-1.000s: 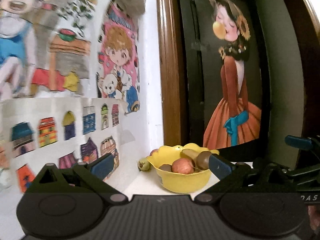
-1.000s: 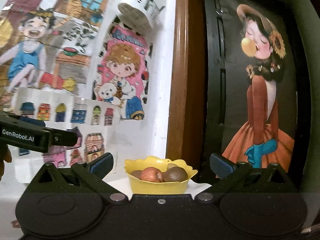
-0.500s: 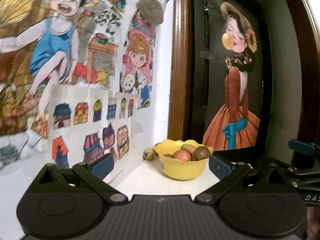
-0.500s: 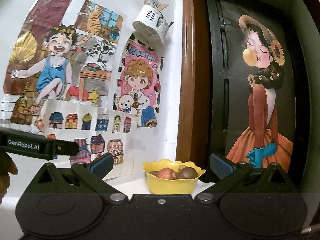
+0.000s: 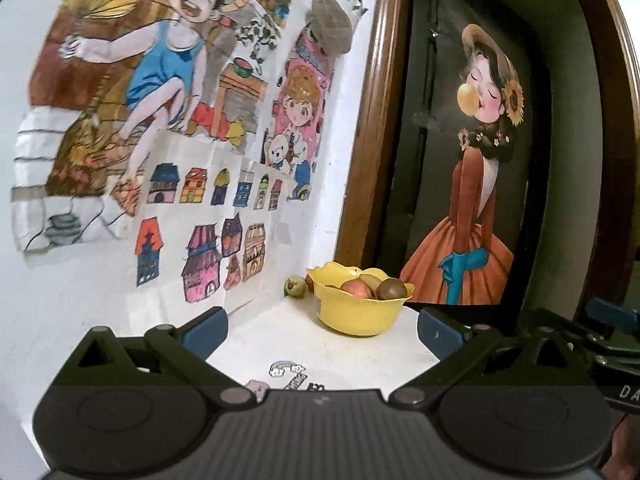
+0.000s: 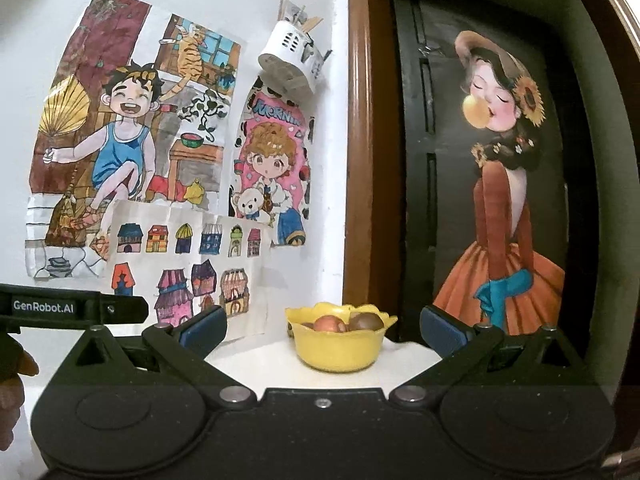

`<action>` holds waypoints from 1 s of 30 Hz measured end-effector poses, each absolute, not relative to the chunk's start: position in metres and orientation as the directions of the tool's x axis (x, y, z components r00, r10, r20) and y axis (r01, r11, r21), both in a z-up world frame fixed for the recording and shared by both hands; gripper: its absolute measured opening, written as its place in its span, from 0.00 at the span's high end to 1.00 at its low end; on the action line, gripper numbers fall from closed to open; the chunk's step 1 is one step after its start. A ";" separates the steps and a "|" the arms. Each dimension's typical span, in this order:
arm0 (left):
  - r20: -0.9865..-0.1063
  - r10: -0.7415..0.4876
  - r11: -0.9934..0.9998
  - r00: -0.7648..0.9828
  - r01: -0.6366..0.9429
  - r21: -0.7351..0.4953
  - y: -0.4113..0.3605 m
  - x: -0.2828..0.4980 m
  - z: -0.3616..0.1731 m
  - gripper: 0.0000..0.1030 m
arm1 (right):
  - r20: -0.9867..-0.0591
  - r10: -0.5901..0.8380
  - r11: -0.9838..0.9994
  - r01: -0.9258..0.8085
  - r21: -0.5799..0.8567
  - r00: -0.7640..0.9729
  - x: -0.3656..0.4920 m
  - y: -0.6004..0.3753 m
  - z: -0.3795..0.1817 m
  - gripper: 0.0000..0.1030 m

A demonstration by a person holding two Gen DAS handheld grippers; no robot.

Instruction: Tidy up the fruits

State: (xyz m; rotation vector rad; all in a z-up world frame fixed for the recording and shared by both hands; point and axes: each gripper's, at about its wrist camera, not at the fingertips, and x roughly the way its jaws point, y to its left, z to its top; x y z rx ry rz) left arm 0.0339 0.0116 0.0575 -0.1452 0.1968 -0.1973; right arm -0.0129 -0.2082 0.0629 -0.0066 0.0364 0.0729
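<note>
White tabletop point(image 5: 360, 350) runs back into a corner, and your yellow bowl point(image 5: 357, 313) sits at the far end of it, close to the wooden frame point(image 5: 370, 120) and the dark panel with the painted girl in the orange dress point(image 5: 474, 216). You have several fruits in the bowl: a reddish apple point(image 5: 356, 289), a round brown fruit point(image 5: 391, 289) touching it on the right, and a duller one point(image 5: 370, 279) behind them. One small green fruit point(image 5: 295, 286) lies on the table outside the bowl, just to its left, against the wall; something reddish shows behind it, too hidden to name

Your left gripper point(image 5: 322, 326) hangs near you with its jaws spread wide, nothing between the blue pads point(image 5: 206, 330), well short of the bowl. Your right gripper point(image 6: 322, 328) is likewise spread and empty, facing the bowl point(image 6: 340, 346) from the near side; from its view the left gripper's body crosses the left edge

On the left wall you see coloured drawings: a laughing child with a fan point(image 6: 120, 128), a sheet of little houses point(image 6: 188, 264), a pink cartoon poster point(image 6: 272, 168). Above them a white holder point(image 6: 290, 58) is fixed to the wall. Stickers point(image 5: 290, 376) lie on the table near the left gripper
</note>
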 end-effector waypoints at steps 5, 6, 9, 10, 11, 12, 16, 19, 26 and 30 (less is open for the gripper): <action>-0.192 -0.166 0.981 0.967 0.142 -0.133 0.006 0.021 0.047 0.00 | -0.055 0.050 0.999 -0.049 0.023 0.997 -0.032 -0.207 0.053 0.01; -0.196 -0.163 0.982 0.967 0.139 -0.131 0.005 0.020 0.043 0.00 | -0.058 0.045 0.999 -0.044 0.026 0.997 -0.035 -0.205 0.051 0.01; -0.222 -0.168 0.980 0.961 0.137 -0.147 0.006 0.018 0.033 0.00 | -0.063 0.035 0.999 -0.032 0.038 0.997 -0.041 -0.204 0.048 0.01; -0.231 -0.170 0.979 0.958 0.137 -0.153 0.007 0.018 0.030 0.00 | -0.063 0.033 0.999 -0.030 0.044 0.997 -0.042 -0.204 0.047 0.01; -0.242 -0.170 0.978 0.955 0.134 -0.159 0.008 0.020 0.027 0.00 | -0.063 0.032 0.998 -0.029 0.050 0.997 -0.042 -0.205 0.046 0.01; -0.250 -0.169 0.978 0.953 0.130 -0.165 0.009 0.021 0.025 0.00 | -0.063 0.031 0.998 -0.027 0.054 0.998 -0.042 -0.205 0.046 0.01; -0.273 -0.160 0.977 0.949 0.112 -0.183 0.013 0.029 0.014 0.00 | -0.066 0.024 0.997 -0.019 0.075 0.998 -0.037 -0.205 0.041 0.01; -0.294 -0.158 0.977 0.943 0.105 -0.188 0.015 0.037 0.006 0.00 | -0.065 0.013 0.997 -0.007 0.081 0.998 -0.032 -0.204 0.037 0.01; -0.331 -0.157 0.979 0.931 0.103 -0.174 0.016 0.054 -0.007 0.00 | -0.084 -0.050 0.994 0.058 0.092 0.995 -0.011 -0.196 0.020 0.01; -0.345 -0.123 0.980 0.931 0.059 -0.189 0.022 0.057 -0.009 0.00 | -0.129 -0.045 0.991 0.061 0.117 0.991 0.001 -0.197 0.010 0.01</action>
